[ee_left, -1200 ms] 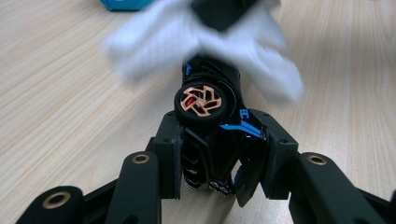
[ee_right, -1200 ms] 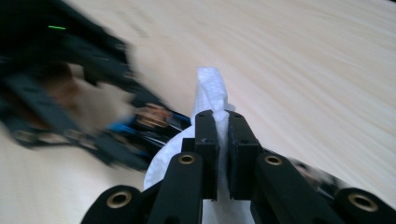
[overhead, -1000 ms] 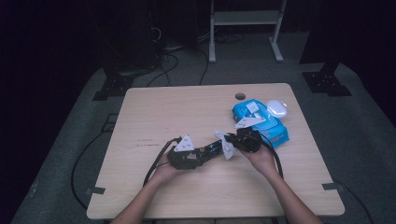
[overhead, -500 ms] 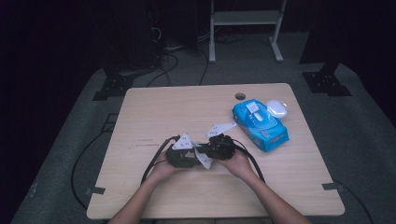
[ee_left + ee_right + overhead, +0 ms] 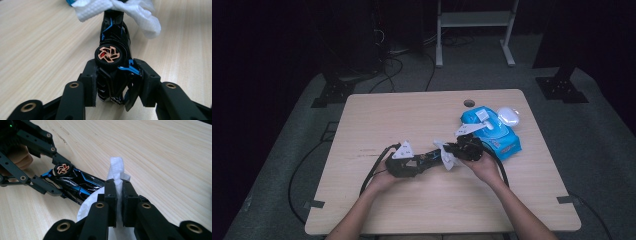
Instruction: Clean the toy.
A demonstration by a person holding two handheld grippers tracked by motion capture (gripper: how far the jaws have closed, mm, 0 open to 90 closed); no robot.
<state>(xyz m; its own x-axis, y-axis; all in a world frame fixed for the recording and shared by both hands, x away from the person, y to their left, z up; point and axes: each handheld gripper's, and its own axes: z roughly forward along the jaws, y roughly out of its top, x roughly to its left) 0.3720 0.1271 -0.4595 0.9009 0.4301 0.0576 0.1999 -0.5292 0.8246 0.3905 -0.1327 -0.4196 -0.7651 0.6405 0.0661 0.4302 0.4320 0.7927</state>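
Pale wooden desk (image 5: 362, 115): left gripper (image 5: 117, 82) clamps the toy car (image 5: 113, 53) sideways; right gripper (image 5: 119, 195) pinches a wet wipe (image 5: 116, 167) against it. Hard rubbing could twist the car loose.

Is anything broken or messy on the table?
Nothing looks broken or spilled. The left hand-held gripper holds a black toy car on its side, wheel facing up, while the right hand-held gripper pinches a white wipe against it. The blue wipe pack lies with its lid flipped open.
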